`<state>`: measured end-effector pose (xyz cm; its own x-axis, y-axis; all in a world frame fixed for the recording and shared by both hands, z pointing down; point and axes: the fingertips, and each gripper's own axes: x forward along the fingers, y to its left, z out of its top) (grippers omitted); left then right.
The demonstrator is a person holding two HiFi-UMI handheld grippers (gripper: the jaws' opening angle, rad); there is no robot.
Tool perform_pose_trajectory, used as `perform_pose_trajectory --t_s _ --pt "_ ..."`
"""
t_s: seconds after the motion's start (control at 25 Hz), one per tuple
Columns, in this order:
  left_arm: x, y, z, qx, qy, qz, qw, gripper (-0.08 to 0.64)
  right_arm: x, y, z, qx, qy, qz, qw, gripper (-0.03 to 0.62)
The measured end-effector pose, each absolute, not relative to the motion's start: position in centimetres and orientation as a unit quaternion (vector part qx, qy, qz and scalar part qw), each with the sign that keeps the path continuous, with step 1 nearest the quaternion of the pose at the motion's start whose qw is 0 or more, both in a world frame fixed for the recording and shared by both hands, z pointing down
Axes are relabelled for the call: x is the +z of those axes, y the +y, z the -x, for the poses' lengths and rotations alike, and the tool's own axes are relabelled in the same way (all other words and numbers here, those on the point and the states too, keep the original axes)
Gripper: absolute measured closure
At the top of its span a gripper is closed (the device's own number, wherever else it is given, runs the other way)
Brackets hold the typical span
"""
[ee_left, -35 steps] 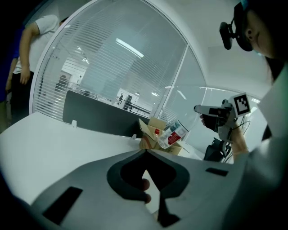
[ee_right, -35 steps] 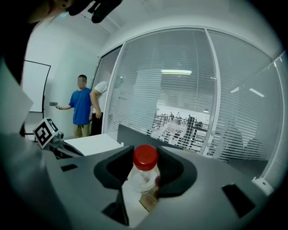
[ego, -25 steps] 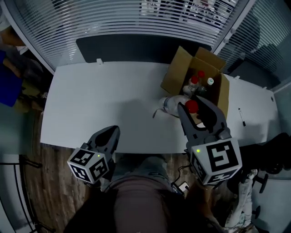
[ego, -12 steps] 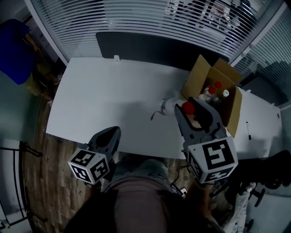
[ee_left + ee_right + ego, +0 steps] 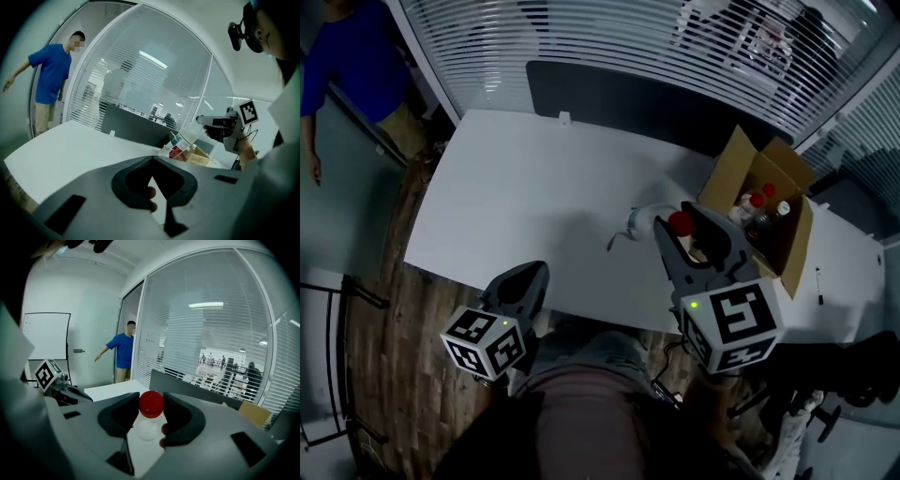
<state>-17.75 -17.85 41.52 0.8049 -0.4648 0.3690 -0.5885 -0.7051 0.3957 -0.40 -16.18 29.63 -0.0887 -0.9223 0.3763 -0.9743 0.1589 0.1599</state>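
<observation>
The right gripper [image 5: 151, 409], pinching a red-capped bottle [image 5: 183, 142], has drawn it clear of the cardboard box [image 5: 733, 173] and holds it above the counter [image 5: 525, 206]; the left gripper [image 5: 151, 162] stays pressed together, empty.

The bottle [image 5: 148, 428] is clear, glossy plastic, and its red cap [image 5: 151, 404] is smooth plastic. The fingers [image 5: 117, 414] round it are matt dark-grey plastic. The desk [image 5: 525, 206] is smooth, matt white. The box [image 5: 739, 169] is plain brown cardboard, and the floor [image 5: 384, 309] is grained wood planks.
</observation>
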Motion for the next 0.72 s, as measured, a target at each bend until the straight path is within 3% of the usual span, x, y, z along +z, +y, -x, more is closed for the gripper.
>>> perform_pose_trajectory --t_s 0.72 --pt "42.4 -19.8 23.2 0.108 -0.342 -0.895 0.266 0.552 32.7 -21.3 5.9 0.078 -0.772 -0.592 0.216 0.417"
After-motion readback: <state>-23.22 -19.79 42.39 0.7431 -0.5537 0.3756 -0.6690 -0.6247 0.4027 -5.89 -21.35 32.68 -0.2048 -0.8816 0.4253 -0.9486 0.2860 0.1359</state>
